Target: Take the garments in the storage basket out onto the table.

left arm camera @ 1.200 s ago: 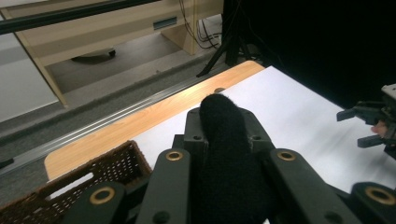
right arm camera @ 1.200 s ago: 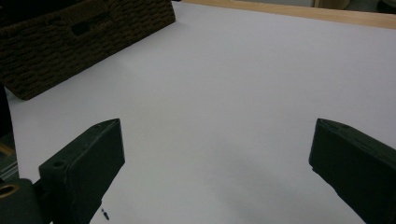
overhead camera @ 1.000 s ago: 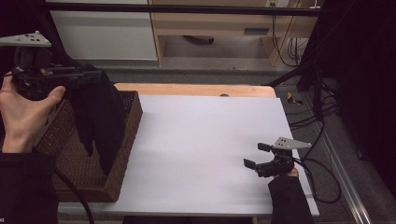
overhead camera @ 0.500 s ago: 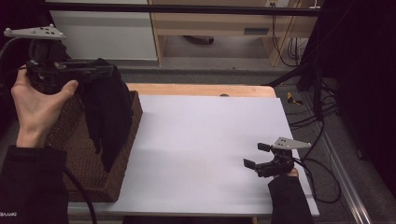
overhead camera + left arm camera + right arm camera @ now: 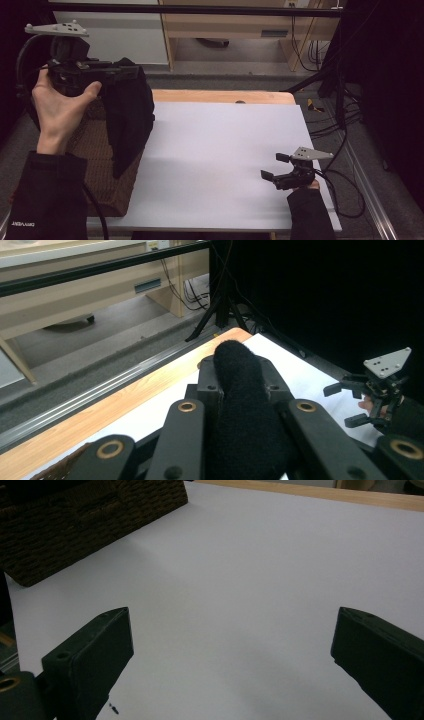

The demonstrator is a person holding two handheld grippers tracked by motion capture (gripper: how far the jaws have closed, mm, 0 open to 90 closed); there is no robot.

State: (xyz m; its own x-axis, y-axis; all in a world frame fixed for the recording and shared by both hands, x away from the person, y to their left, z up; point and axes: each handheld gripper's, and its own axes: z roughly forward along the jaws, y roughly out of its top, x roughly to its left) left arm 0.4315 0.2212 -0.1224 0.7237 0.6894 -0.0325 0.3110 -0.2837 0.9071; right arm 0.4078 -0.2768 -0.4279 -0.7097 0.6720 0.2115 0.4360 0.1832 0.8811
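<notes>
A black cloth (image 5: pixel 127 120) hangs from my left gripper (image 5: pixel 131 76), which a hand holds up at the far left with its jaws shut on the cloth's top. The cloth drapes down across the right wall of a brown wicker basket (image 5: pixel 95 150). In the left gripper view the cloth (image 5: pixel 240 410) bulges up between the jaws of the left gripper (image 5: pixel 235 367). My right gripper (image 5: pixel 274 166) rests low at the near right of the white table top (image 5: pixel 220 145), open with nothing between its jaws. The right gripper view has the right gripper (image 5: pixel 230 645) facing the basket (image 5: pixel 90 520) across bare white surface.
A wooden strip (image 5: pixel 220 96) runs along the table's far edge. Beyond it stand a cabinet and a wooden desk (image 5: pixel 235 22). Cables and a black stand (image 5: pixel 335 75) crowd the floor at the right. The other hand's gripper (image 5: pixel 344 405) shows far off in the left gripper view.
My left gripper has moved to the right and a little up, carrying the black cloth with it over the basket's right wall. The right gripper has stayed still.
</notes>
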